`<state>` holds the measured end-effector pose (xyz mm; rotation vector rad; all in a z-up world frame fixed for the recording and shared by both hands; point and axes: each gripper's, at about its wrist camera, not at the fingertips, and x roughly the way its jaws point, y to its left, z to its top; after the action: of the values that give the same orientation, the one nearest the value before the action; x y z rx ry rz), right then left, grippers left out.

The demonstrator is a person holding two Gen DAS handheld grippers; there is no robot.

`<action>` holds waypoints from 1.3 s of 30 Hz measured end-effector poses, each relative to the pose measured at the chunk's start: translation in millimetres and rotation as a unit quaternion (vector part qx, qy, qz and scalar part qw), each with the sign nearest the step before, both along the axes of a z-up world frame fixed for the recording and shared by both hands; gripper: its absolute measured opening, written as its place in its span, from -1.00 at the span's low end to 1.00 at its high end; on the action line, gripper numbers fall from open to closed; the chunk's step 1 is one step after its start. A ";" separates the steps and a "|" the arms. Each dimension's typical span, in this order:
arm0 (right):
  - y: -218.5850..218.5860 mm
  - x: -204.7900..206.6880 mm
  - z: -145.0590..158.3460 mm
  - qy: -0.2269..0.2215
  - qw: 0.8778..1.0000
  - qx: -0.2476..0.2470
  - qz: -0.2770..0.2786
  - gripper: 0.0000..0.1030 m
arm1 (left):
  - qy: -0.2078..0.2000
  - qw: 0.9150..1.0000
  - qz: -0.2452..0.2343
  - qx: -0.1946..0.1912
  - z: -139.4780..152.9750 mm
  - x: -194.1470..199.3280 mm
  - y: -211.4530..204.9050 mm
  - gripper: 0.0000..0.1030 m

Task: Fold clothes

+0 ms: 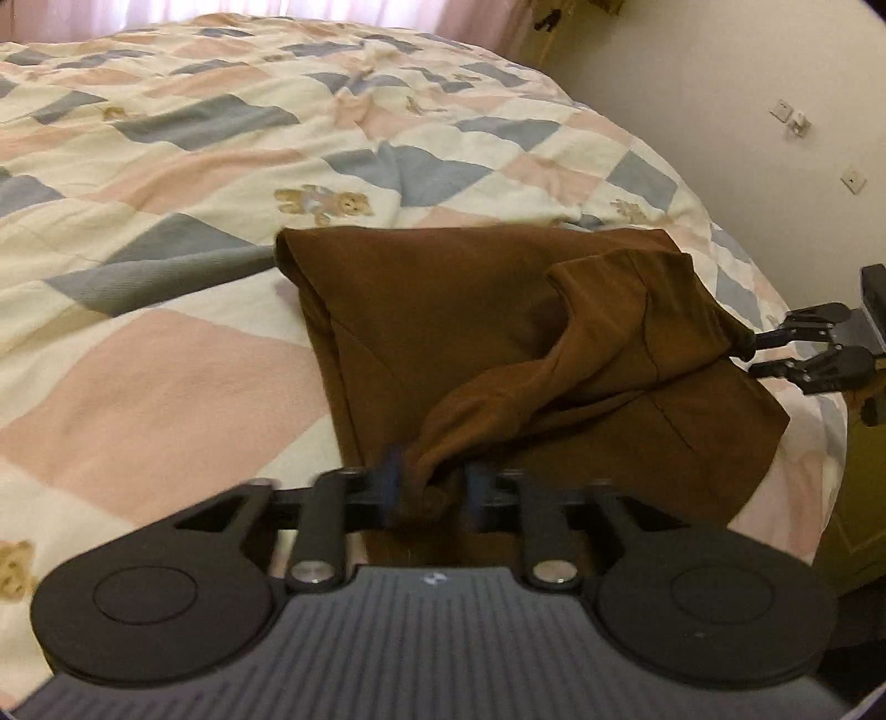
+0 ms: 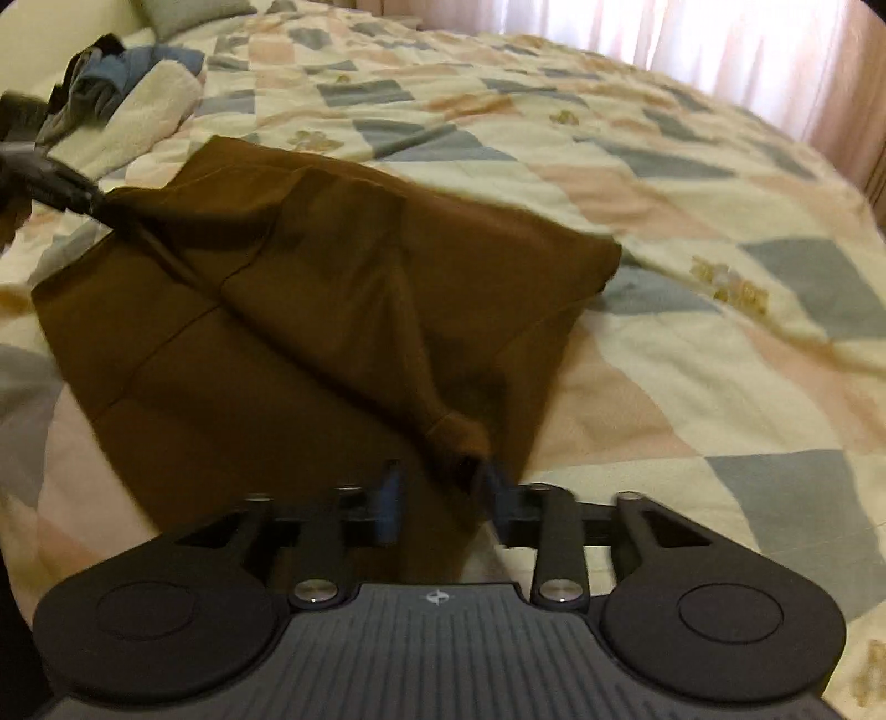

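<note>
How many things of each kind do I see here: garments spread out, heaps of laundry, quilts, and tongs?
Brown garment: 1
Heap of other laundry: 1
Patchwork quilt: 1
Tongs: 2, the left tongs and the right tongs
Total: 5

I was working in a home bedroom. A wide bed (image 1: 166, 343) filled both views, covered by a patchwork quilt (image 2: 692, 232) in pink, cream and grey-blue squares printed with teddy bears (image 1: 324, 200). Pale pink curtains (image 2: 692, 39) hung behind its far edge, daylight coming through. Loose clothes (image 2: 111, 83) lay heaped at one corner, and a plain wall (image 1: 720, 111) beside it carried switch plates (image 1: 792, 117).
</note>
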<state>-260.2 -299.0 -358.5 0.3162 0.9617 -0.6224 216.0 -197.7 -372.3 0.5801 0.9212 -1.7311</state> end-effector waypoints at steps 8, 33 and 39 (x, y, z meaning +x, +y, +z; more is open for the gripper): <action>-21.4 3.3 28.9 -0.032 0.999 -0.022 0.032 0.10 | -0.022 0.998 -0.036 -0.051 39.7 -20.3 -1.4 -0.01; -21.7 -14.8 -10.2 -0.075 0.977 0.181 0.089 -0.95 | -0.101 0.976 -0.190 0.037 -12.9 -58.3 20.6 -0.97; -14.3 -16.2 -4.0 -0.063 0.982 0.151 0.093 -0.95 | -0.085 0.981 -0.174 0.030 -10.9 -57.8 34.9 -0.97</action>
<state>-276.4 -313.4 -362.5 0.5223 0.9511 -0.2801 158.2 -162.8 -383.2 0.9604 0.7868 -1.9301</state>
